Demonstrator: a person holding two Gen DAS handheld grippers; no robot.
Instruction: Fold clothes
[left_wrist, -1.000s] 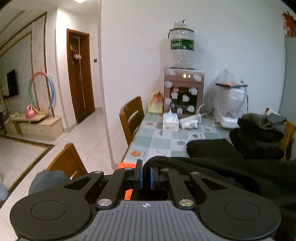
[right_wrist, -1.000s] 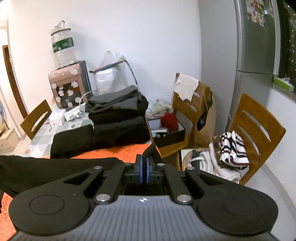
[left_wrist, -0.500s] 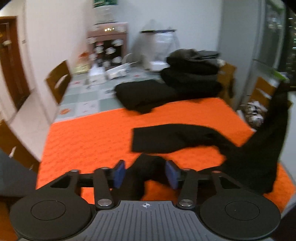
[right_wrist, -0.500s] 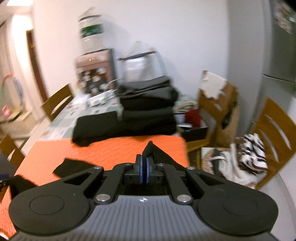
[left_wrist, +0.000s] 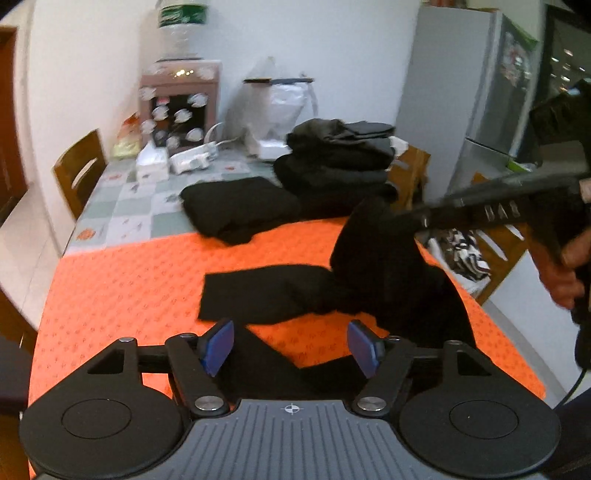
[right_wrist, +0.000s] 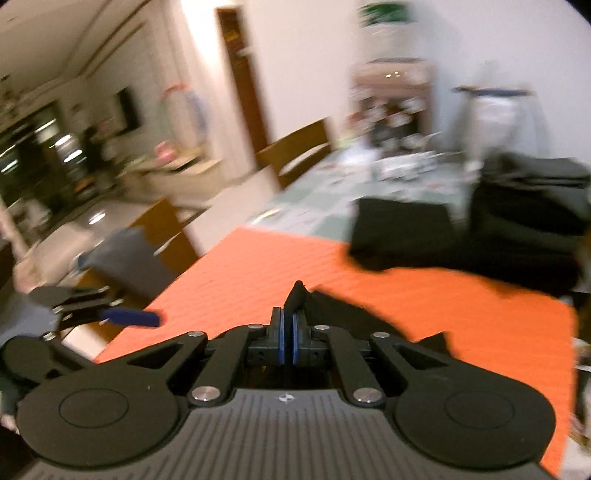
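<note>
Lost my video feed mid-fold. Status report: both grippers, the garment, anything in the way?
Left gripper jaws opening, pads clear of cloth. Right gripper shut on black fabric garment, lifting one end off orange textured mat. Folded dark clothes stack behind, not obstructing.

green label on the water bottle (left_wrist: 180, 14) (too blurred to read), no other legible text
</note>
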